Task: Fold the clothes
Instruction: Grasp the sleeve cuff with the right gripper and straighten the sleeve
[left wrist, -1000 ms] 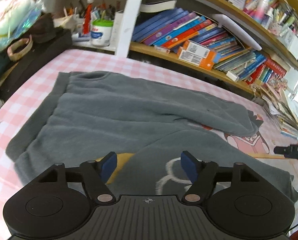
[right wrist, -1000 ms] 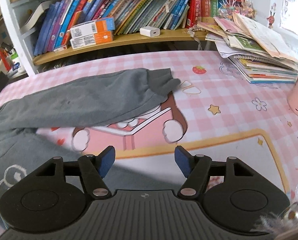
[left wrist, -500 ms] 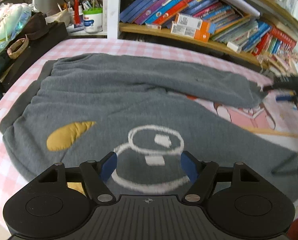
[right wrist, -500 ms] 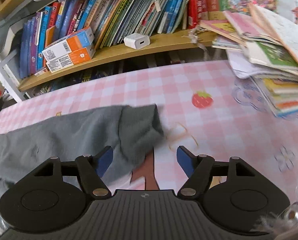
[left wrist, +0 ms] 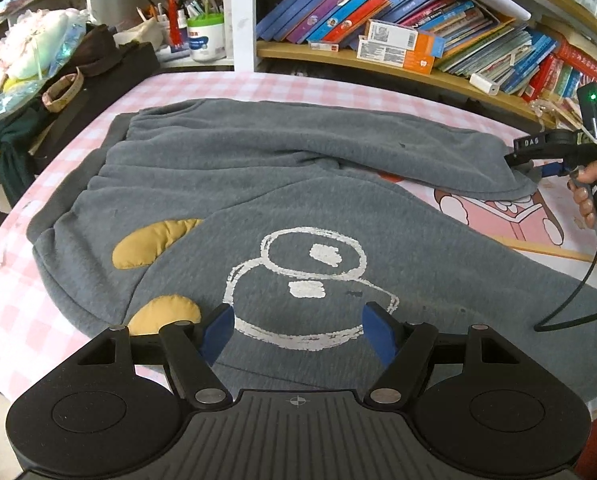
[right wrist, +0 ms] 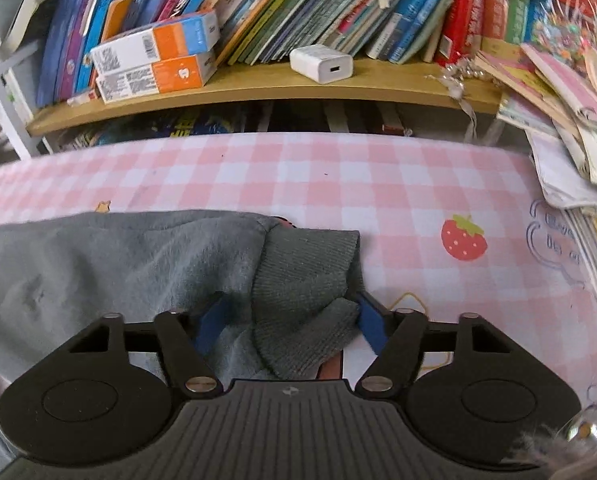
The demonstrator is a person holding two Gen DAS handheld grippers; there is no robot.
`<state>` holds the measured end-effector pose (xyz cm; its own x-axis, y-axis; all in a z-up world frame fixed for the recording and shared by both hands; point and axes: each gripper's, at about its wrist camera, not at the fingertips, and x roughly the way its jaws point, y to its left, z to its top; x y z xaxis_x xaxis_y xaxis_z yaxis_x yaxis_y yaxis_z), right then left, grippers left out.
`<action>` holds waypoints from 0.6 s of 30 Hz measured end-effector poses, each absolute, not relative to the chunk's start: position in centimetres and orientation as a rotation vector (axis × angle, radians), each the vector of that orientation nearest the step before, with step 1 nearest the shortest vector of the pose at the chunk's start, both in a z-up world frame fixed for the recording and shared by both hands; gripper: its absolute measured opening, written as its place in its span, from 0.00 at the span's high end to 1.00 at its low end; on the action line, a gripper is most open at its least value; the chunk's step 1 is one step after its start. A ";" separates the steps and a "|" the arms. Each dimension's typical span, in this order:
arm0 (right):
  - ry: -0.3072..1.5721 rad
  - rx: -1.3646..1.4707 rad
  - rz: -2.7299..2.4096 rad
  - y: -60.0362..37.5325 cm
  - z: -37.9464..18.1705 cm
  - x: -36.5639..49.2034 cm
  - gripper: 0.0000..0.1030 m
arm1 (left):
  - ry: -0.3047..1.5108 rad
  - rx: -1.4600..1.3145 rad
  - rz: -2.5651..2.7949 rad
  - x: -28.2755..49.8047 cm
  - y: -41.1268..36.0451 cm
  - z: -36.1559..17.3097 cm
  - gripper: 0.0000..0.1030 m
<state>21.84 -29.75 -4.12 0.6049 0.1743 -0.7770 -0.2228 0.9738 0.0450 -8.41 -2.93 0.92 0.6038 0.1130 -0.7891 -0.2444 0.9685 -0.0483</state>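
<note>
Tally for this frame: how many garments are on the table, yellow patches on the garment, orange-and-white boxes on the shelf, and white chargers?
Grey sweatshirt: 1
Yellow patches: 2
Orange-and-white boxes: 2
White charger: 1
Total: 6

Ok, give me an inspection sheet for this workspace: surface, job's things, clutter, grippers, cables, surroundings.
Surface: pink checked tablecloth with cartoon prints.
Job's things: grey sweatshirt spread flat, print side up; one sleeve stretched across toward the right gripper, its cuff bunched.
Clutter: paper stack at the table's right edge; dark bag and bracelet at the left.
Grippers: left gripper open over the hem, holding nothing; right gripper open, the cuff lying between its fingers.
Cables: black cable hangs from the right gripper onto the sweatshirt.
Surroundings: shelf with books, two boxes and a white charger; pen tub.
</note>
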 end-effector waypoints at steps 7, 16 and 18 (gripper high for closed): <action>0.835 -0.059 0.304 -30.0 -2.4 20.8 0.82 | 0.891 -0.131 0.195 -7.8 -3.5 1.3 0.30; 0.510 -0.054 0.245 -30.4 5.4 17.0 0.59 | 0.889 -0.156 0.192 -7.5 -3.2 1.5 0.30; 0.621 -0.139 0.181 -30.0 2.8 19.0 0.49 | 0.886 -0.150 0.188 -7.6 -3.2 1.6 0.30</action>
